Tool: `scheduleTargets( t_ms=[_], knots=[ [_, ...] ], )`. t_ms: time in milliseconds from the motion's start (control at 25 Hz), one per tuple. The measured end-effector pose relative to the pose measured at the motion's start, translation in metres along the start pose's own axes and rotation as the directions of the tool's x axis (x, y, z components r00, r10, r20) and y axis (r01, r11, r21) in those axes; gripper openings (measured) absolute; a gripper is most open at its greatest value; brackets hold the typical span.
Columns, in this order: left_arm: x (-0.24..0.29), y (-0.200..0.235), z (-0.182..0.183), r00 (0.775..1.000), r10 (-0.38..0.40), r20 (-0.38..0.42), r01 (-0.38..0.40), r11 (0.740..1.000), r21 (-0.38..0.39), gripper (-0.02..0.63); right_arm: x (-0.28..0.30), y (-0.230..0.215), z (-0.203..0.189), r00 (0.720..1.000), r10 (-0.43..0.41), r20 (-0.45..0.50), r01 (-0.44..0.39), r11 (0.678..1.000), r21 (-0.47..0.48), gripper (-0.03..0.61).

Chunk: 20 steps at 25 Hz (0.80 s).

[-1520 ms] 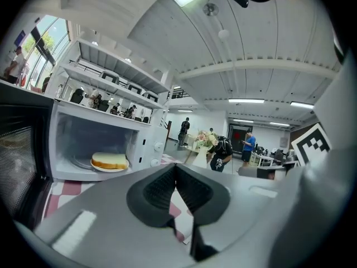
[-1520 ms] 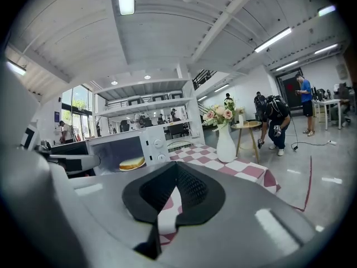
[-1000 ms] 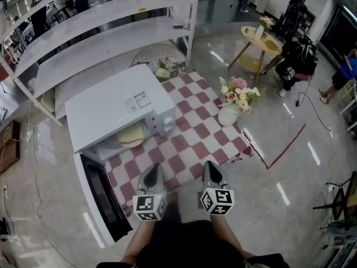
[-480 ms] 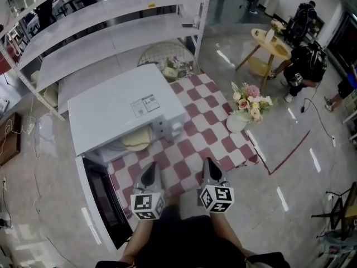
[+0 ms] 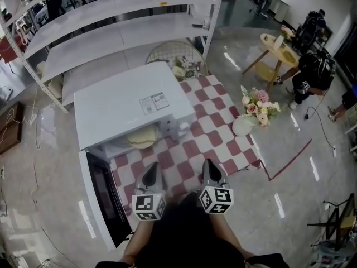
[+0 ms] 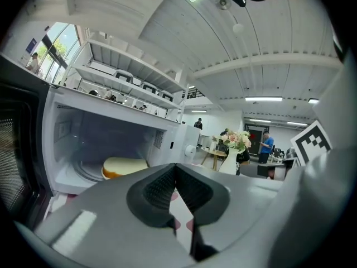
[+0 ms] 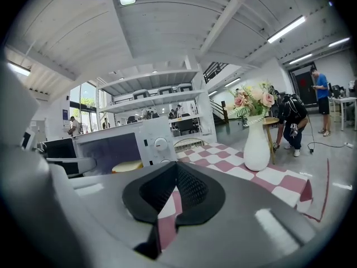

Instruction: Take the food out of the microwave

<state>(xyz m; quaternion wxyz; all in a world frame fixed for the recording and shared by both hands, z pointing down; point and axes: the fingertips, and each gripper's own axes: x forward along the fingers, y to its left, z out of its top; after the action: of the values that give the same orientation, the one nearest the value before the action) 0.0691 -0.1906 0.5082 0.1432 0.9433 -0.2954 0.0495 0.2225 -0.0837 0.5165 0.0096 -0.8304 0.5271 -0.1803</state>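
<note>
Resting inside microwave (image 5: 120,108), food (image 5: 142,139) beyond left tongs (image 5: 150,170), right tongs (image 5: 208,167), both pressed together

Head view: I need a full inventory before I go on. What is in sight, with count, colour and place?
microwave: one, white, left of centre, door swung open toward the person
food: one, pale yellow, inside the microwave
checked cloth: one, red and white, in front of and right of the microwave
vase of flowers: one, white vase with pink blooms, right edge of the cloth
wire basket: one, pale, behind the microwave
shelving unit: one, white, along the back
round table: one, yellow, far right
crouching person: one, dark clothes, beside the round table
left claw: one, grey, bottom centre, shut, empty
right claw: one, grey, beside it, shut, empty
</note>
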Motion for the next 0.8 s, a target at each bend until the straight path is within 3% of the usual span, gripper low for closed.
scheduleTargets(
  t_ms=[480,800],
  knots=[
    [0.011,0.003,-0.005,0.994,0.111,-0.008,-0.111,0.993,-0.027,0.008,0.024,0.001,0.013,0.993,0.111,-0.035,-0.112,0.994,-0.014,0.002],
    [0.024,0.005,-0.008,0.976,0.218,-0.002,-0.218,0.974,-0.059,0.008,0.055,-0.003,0.024,0.974,0.212,-0.074,-0.216,0.975,-0.052,0.002]
  ],
)
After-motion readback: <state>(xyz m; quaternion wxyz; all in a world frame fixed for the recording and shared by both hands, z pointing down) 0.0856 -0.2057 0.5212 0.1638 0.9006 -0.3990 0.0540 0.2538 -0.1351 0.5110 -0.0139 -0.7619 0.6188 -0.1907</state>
